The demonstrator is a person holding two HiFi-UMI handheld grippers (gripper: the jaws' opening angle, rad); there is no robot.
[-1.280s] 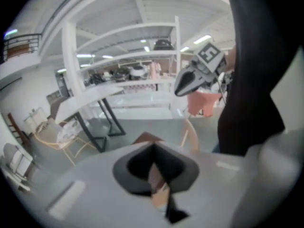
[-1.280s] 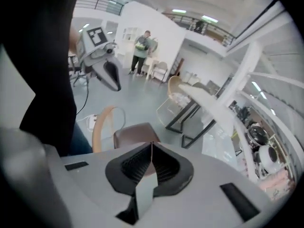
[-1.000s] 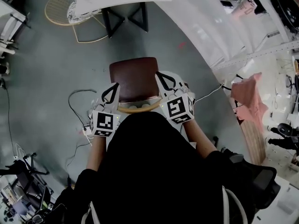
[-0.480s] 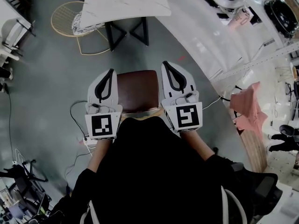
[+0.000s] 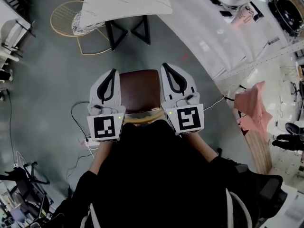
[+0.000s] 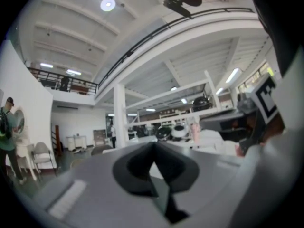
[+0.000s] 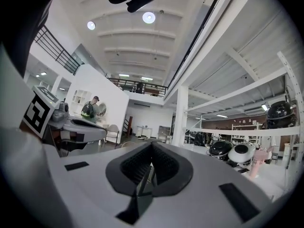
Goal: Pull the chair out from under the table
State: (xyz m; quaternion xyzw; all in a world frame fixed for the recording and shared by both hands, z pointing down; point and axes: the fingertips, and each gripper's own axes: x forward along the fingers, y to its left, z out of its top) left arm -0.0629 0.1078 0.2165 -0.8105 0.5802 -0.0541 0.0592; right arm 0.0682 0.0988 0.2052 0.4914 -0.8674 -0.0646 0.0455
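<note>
Holding both tools out level, we've got the left gripper [image 5: 112, 72] and right gripper [image 5: 167, 66] on either side of the chair [image 5: 139, 91]. Jaws are pressed together on both, with nothing between them. For print, the left cube [image 5: 105, 127] and right cube [image 5: 189, 119] each carry a blocky black-and-white square marker. The chair has a glossy dark-brown squarish seat and a curved pale wood back. It stands on the grey floor [image 5: 52, 80], well clear of the white marble-look table [image 5: 124, 1] with its black legs.

Chair [image 5: 138, 91] seat dark brown; table [image 5: 123, 1] top white, marbled.
</note>
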